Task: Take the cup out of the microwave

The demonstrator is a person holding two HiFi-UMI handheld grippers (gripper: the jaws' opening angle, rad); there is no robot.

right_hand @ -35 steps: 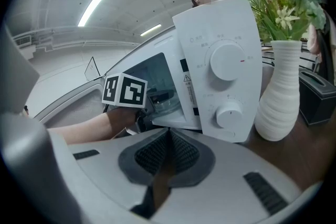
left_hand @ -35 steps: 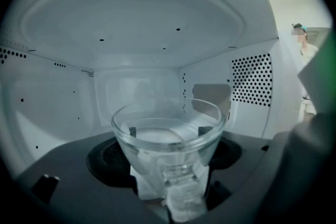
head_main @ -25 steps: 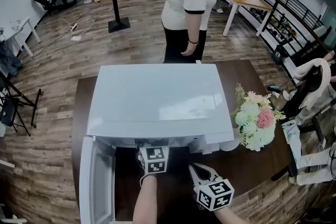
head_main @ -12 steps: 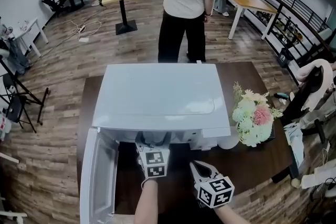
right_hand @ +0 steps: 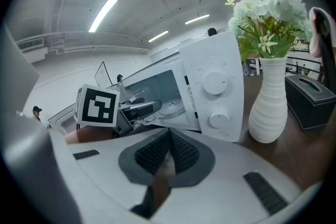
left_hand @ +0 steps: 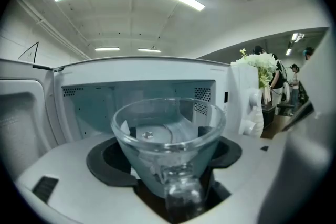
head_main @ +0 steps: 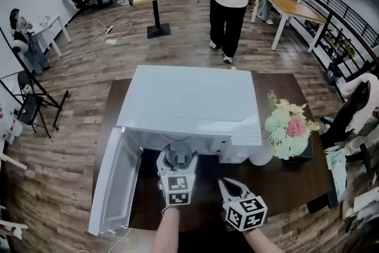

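Note:
A clear glass cup (left_hand: 168, 139) sits between the pads of my left gripper (left_hand: 168, 170), which is shut on it. In the head view the cup (head_main: 177, 156) and the left gripper (head_main: 176, 164) are just in front of the open mouth of the white microwave (head_main: 195, 103), over the dark table. The microwave door (head_main: 112, 181) hangs open to the left. My right gripper (head_main: 232, 189) hovers lower right of the left one, shut with nothing in it; in the right gripper view its dark pads (right_hand: 181, 153) meet. That view also shows the held cup (right_hand: 134, 98).
A white vase of flowers (head_main: 287, 136) stands on the brown table (head_main: 284, 181) right of the microwave, with a dark tissue box (right_hand: 312, 99) behind it. The microwave's knobs (right_hand: 215, 81) face me. People stand far off by tables.
My left gripper has drawn back toward me out of the microwave cavity with the cup in it. The person behind the table has walked away. The right gripper has barely shifted.

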